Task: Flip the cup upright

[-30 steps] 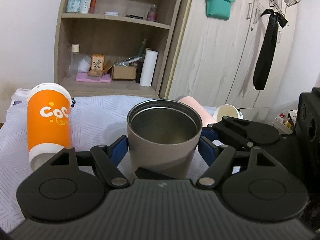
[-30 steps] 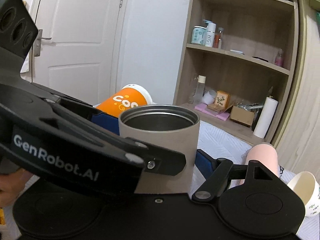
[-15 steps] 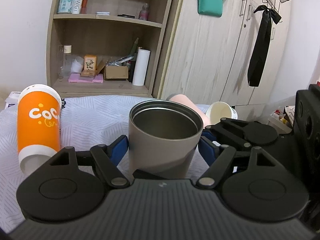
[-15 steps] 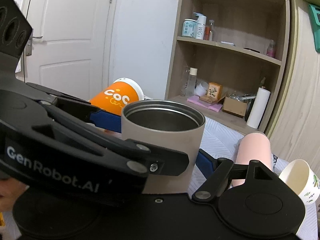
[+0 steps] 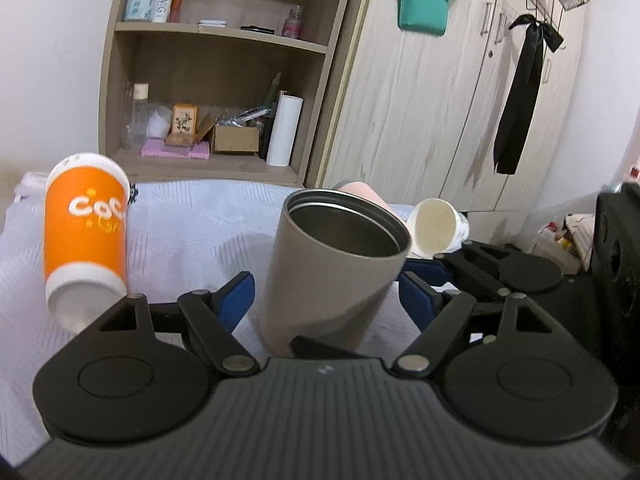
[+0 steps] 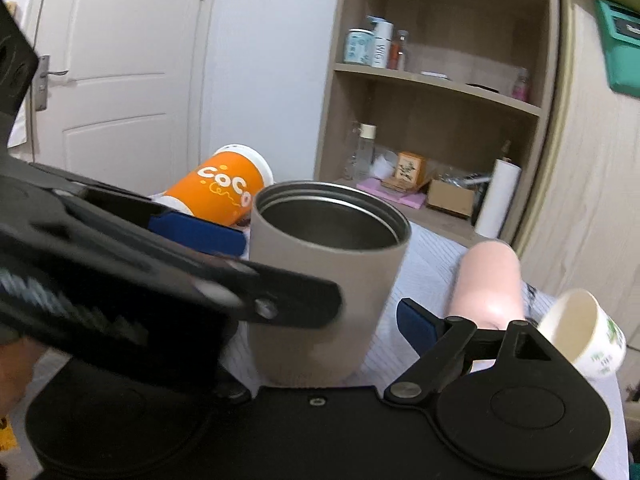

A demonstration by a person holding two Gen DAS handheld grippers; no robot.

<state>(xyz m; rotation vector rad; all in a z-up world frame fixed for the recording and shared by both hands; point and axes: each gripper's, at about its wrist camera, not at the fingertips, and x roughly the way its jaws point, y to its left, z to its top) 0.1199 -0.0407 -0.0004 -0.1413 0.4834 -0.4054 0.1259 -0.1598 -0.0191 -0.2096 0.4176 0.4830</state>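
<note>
Right wrist: both hand-held grippers [image 6: 324, 276] [image 5: 326, 296] agape beside grey cup [image 6: 326, 280], orange "CoCo" cup [image 6: 218, 192]

Two close wrist views, shared tumbler [image 5: 336, 268]

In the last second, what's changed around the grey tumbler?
Both grippers' fingers spread away from the grey tumbler, releasing it: left gripper, right gripper. It stays mouth-up on the bedspread. The orange cup, pink cup and paper cup lie as before.
</note>
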